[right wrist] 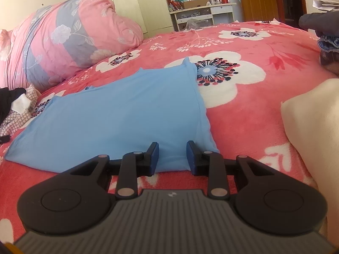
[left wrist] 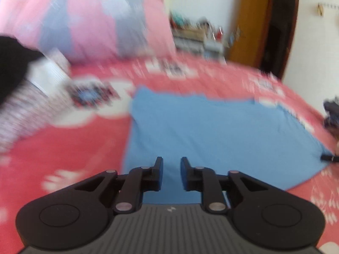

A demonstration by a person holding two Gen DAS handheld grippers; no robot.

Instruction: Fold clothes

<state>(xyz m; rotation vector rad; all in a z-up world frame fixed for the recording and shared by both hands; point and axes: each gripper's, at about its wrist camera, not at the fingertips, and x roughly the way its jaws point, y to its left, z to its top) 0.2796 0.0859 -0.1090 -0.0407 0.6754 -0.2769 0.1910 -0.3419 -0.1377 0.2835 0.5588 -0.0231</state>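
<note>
A light blue garment lies spread flat on the red flowered blanket. My left gripper hovers over its near edge, jaws a little apart, with nothing pinched between them. The left wrist view is blurred. In the right wrist view the same blue garment stretches away to the left. My right gripper stands open at the garment's near right corner; blue cloth shows in the gap, but the pads do not press on it.
A rolled pink and grey quilt lies at the back left. Loose clothes are piled at the left, a cream cloth at the right, and dark clothes at the far right. Beyond the bed stand a desk, a wardrobe and a door.
</note>
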